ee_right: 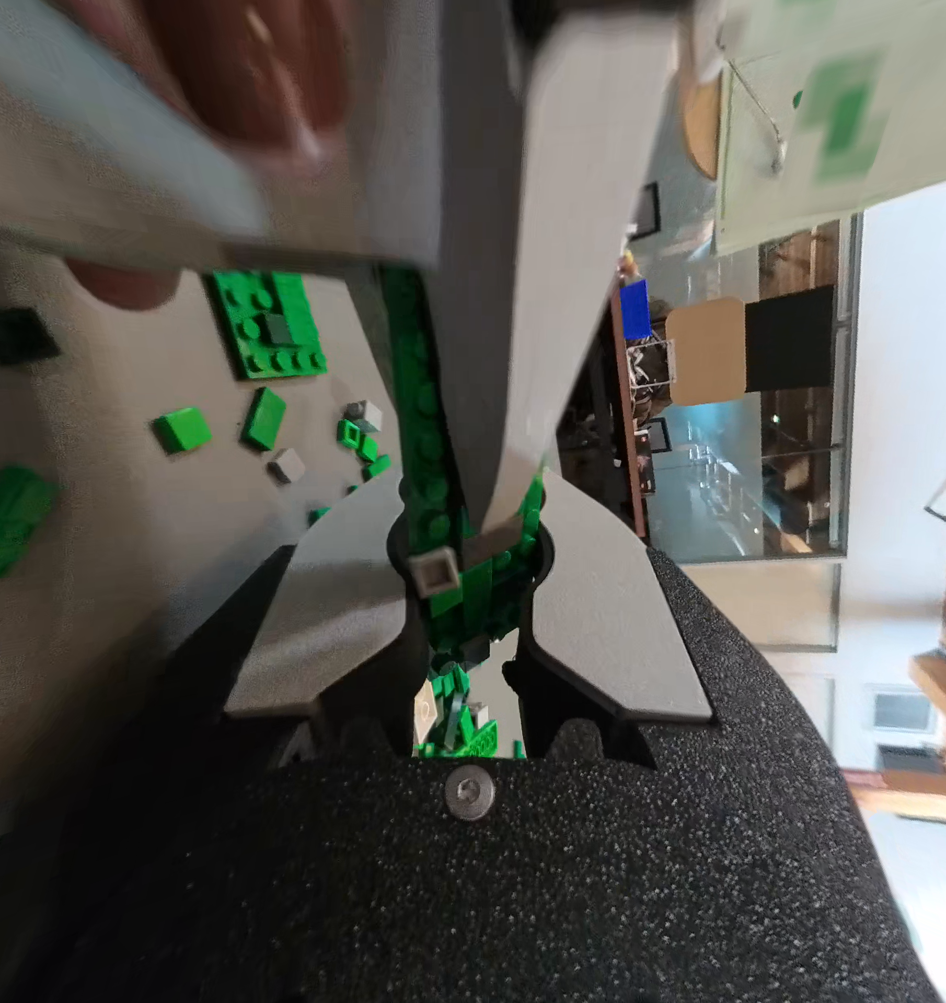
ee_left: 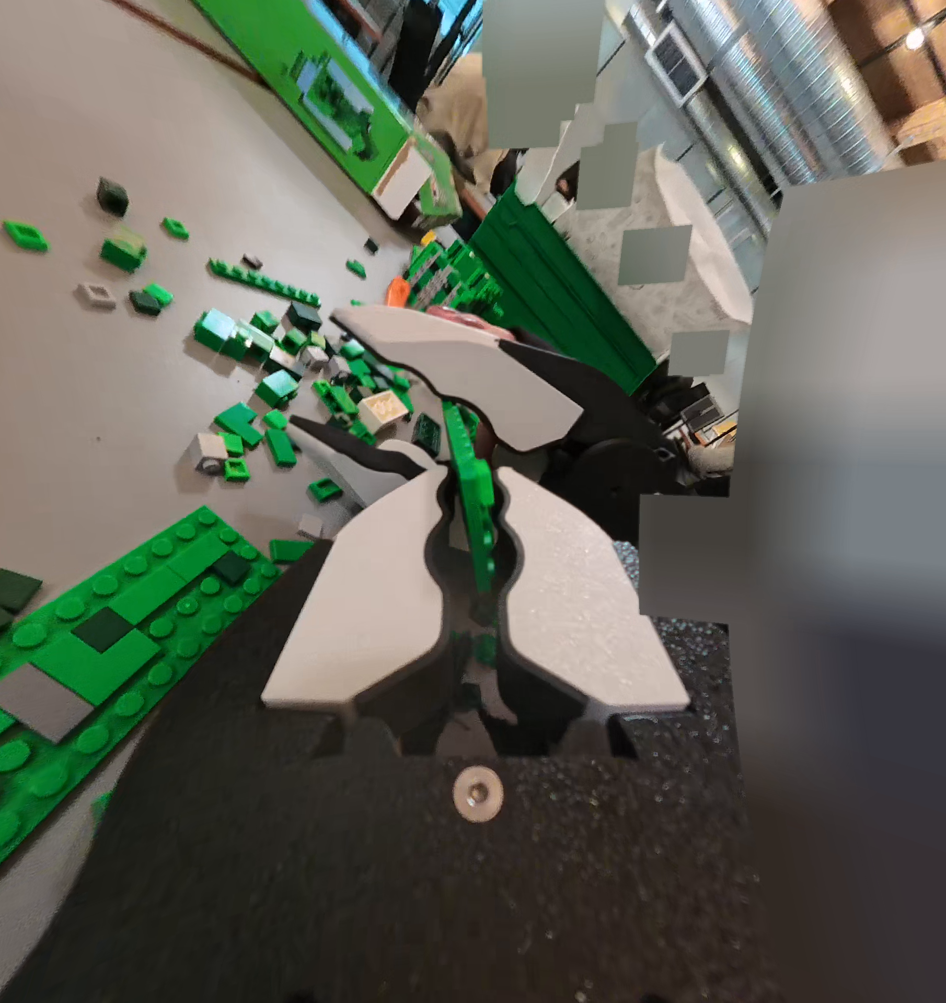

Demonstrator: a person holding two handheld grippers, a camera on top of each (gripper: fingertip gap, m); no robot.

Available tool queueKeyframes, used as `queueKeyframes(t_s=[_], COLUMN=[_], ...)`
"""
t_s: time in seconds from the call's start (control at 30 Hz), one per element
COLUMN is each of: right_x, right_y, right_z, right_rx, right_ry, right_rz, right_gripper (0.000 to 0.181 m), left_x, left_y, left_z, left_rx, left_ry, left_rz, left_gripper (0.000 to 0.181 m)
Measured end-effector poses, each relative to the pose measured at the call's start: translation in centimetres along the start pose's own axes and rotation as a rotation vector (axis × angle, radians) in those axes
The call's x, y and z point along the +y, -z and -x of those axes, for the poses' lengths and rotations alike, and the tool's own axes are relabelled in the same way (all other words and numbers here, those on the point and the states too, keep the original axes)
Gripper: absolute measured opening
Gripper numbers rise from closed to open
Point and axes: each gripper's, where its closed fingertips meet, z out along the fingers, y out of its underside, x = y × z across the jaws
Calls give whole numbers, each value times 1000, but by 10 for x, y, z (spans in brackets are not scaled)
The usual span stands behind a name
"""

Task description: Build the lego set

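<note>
A green studded plate assembly (ee_left: 473,505) is held edge-on above the table between both grippers. My left gripper (ee_left: 471,483) is shut on its near end. My right gripper (ee_left: 449,429) reaches in from the far side and clamps the same plate. In the right wrist view the assembly (ee_right: 479,583) carries dark green tiles and a small grey square tile (ee_right: 435,575). My right gripper (ee_right: 473,488) is shut on it. The left gripper's blurred fingers (ee_right: 563,271) come down from the top and hide the plate's upper part.
A large green baseplate (ee_left: 52,760) with green, dark green and grey tiles lies at lower left. A pile of loose green and grey bricks (ee_left: 297,369) lies mid-table, with a long thin plate (ee_left: 264,282) and a green box (ee_left: 324,92) behind. A small studded plate (ee_right: 270,325) and loose tiles (ee_right: 183,429) lie below. The gap from one gripper's tips to the other's is roughly 7 cm.
</note>
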Motion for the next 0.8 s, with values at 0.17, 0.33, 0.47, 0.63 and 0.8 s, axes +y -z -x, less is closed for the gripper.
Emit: queueKeyframes(t_s=[0.17, 0.33, 0.47, 0.63, 0.8], right_x=[5, -24, -39, -40, -46], right_y=[0, 14, 13, 10, 12], right_z=[-3, 12, 15, 10, 11], right_rx=[-31, -143, -96, -77, -87], right_ry=[-48, -6, 121, 89, 72], right_rz=[-13, -131, -112, -117, -138], right_gripper=[37, 68, 68, 60, 53], left_x=[-13, -8, -1, 2, 8], left_y=[9, 6, 0, 0, -5], left_z=[0, 10, 8, 9, 8], left_rx=[-30, -143, -150, -156, -157], left_ry=[-62, -122, -150, -143, -157], left_rz=[-94, -44, 16, 37, 77], left_gripper=[7, 5, 6, 6, 6])
